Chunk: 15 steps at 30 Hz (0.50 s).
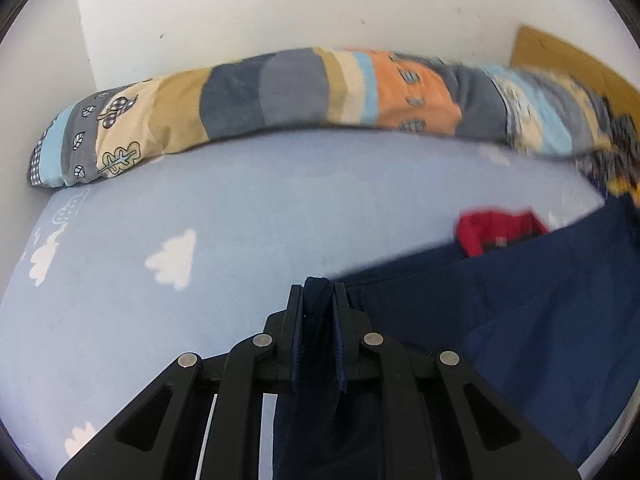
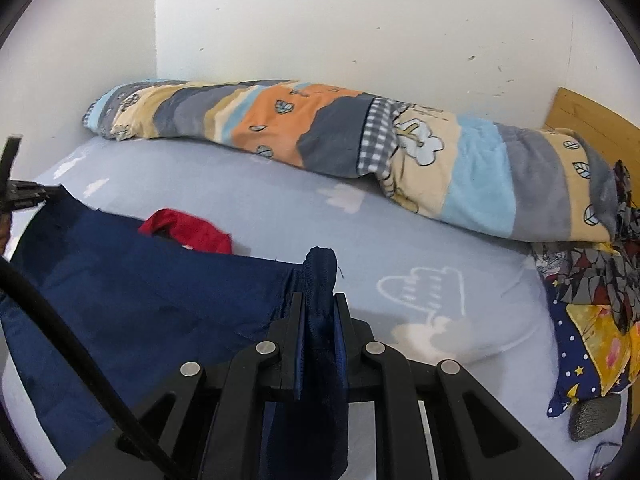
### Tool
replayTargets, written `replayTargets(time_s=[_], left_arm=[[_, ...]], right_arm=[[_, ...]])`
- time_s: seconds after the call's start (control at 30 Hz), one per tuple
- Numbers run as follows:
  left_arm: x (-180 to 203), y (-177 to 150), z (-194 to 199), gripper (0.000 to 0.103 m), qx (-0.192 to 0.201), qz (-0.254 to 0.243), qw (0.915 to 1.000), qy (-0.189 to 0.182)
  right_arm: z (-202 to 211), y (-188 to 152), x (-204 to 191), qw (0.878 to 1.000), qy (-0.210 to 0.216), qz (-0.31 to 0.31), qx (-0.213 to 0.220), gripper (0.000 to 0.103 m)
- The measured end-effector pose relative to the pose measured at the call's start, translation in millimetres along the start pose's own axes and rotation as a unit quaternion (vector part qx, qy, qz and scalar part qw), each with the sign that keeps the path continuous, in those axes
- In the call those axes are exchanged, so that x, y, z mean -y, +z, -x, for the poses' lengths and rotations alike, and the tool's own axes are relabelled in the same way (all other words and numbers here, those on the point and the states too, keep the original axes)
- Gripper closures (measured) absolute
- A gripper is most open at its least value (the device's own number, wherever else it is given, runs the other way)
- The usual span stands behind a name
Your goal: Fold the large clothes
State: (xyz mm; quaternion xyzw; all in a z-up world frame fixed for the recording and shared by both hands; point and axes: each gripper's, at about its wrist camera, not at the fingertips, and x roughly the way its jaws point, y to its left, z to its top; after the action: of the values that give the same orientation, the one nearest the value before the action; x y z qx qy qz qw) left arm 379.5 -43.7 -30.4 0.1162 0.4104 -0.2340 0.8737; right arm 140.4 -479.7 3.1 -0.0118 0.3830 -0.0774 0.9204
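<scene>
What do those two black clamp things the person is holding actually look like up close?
Both look alike. The left gripper and right gripper are matte black plastic: two flat, narrow fingers with ribbed blue pads on their inner faces, driven by angular linkage arms with triangular cut-outs and round silver pivot pins. A black cable crosses the right wrist view.

Bed [image 2: 280, 216] against a white wall [image 2: 360, 28], sheet pale blue with white cloud prints. Rolled patchwork quilt [image 2: 440, 168] lies along the wall side: orange, grey, tan, light-blue bands. Wooden headboard [image 2: 580, 116] at far right. Wall scuffed with small dark marks. Corner at left. Even, soft light.
</scene>
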Motion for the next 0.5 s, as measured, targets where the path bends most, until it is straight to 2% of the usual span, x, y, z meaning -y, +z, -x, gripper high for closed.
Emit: replayTargets(time_s=[0.07, 0.13, 0.2, 0.27, 0.33, 0.4, 0.5], left_arm=[[-6, 15, -7, 0.09, 0.005, 0.015, 0.9999, -0.004], [-5, 22, -25, 0.09, -0.011, 0.009, 0.9999, 0.006], [2, 21, -55, 0.09, -0.042, -0.001, 0.9988, 0.024], [8, 16, -76, 0.089, -0.055, -0.014, 0.9971, 0.051], [10, 7, -99, 0.089, -0.07, -0.012, 0.9956, 0.061], [10, 3, -108, 0.089, -0.071, -0.014, 0.9952, 0.066], [6, 6, -101, 0.089, -0.056, -0.001, 0.9967, 0.06]], right_arm=[[-10, 3, 5, 1.0, -0.005, -0.014, -0.001, 0.09], [-28, 2, 9, 0.999, -0.011, -0.027, -0.015, 0.09], [-51, -4, 10, 0.998, -0.016, -0.03, -0.043, 0.09], [-71, -14, 10, 0.997, -0.022, -0.031, -0.064, 0.09], [-91, -24, 11, 0.996, -0.027, -0.034, -0.084, 0.09], [-102, -31, 11, 0.995, -0.03, -0.036, -0.093, 0.09], [-92, -28, 16, 0.996, -0.03, -0.051, -0.068, 0.09]])
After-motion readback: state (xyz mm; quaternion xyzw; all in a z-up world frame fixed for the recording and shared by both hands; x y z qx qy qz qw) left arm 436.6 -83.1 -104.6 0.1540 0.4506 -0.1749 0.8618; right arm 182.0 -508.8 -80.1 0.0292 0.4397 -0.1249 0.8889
